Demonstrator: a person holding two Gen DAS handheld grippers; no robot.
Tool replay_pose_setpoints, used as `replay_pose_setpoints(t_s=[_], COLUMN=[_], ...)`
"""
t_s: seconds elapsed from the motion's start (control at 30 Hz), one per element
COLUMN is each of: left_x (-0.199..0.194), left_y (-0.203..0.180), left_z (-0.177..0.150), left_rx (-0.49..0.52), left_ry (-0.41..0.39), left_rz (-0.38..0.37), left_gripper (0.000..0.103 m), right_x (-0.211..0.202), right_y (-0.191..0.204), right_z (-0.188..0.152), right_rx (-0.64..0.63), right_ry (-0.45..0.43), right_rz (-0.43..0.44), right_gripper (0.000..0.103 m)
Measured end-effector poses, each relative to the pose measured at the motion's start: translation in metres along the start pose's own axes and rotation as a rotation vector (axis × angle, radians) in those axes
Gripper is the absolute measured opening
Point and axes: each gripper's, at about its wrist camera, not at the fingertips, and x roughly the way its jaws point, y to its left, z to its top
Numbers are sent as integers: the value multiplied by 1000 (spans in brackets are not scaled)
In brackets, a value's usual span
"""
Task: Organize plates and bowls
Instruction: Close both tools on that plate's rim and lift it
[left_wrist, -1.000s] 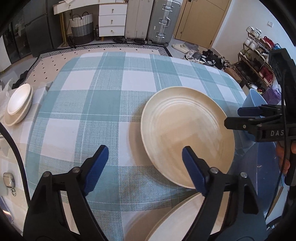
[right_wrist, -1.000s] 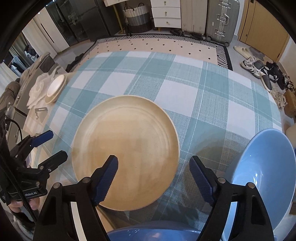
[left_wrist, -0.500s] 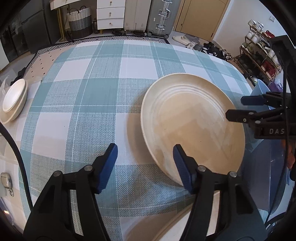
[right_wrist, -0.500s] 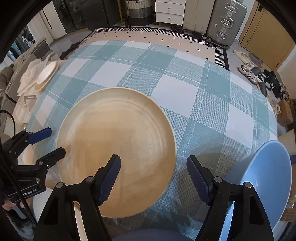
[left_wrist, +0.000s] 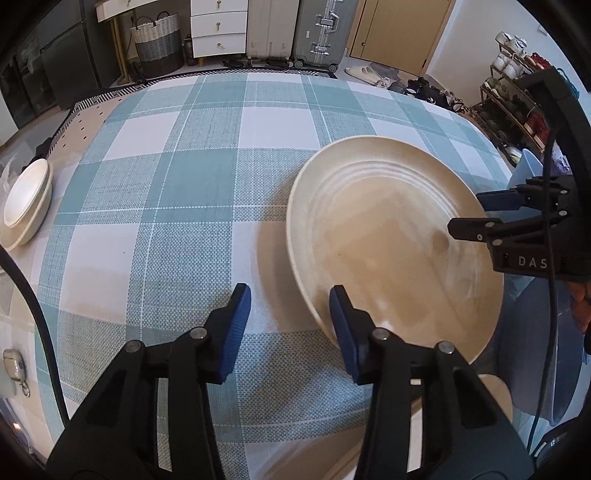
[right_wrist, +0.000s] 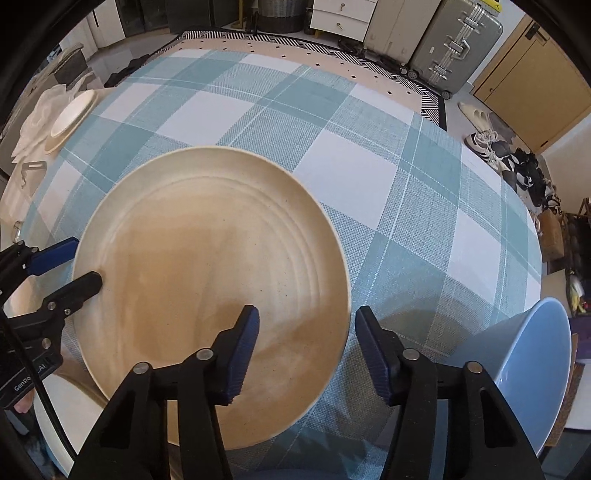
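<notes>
**Both grippers closing on the plate rim**

Left gripper (left_wrist: 290, 325), jaws just been closing, straddles the beige plate (left_wrist: 388, 240) at its left rim, not yet pinching. Right gripper (right_wrist: 306, 350) likewise at the right rim, unclamped. Uneven bites could tip the plate. Right of it, the blue bowl (right_wrist: 532, 365) crowds; stacked white bowls (left_wrist: 24, 206) sit far left.

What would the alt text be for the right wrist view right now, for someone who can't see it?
A large beige plate on a teal-and-white checked tablecloth fills the view, its right rim between the closing fingers of the right gripper, pads not yet touching. The left gripper straddles its left rim; a light blue bowl sits at right.
</notes>
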Motion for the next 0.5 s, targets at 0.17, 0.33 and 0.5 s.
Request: replay_pose_setpoints(t_s=[0.17, 0.33, 0.5], left_x=[-1, -1, -5], left_y=[-5, -6, -4], left_z=[0, -2, -1], left_rx=[17, 21, 4], left_ry=[2, 5, -5], left_rz=[-17, -24, -13], left_gripper=[22, 15, 15], right_x=[0, -7, -10], right_y=[-3, -7, -6], right_z=[-1, -6, -9], right_rx=[6, 29, 37], right_ry=[2, -16, -39], right_rz=[-10, 35, 40], right_gripper=[37, 30, 26])
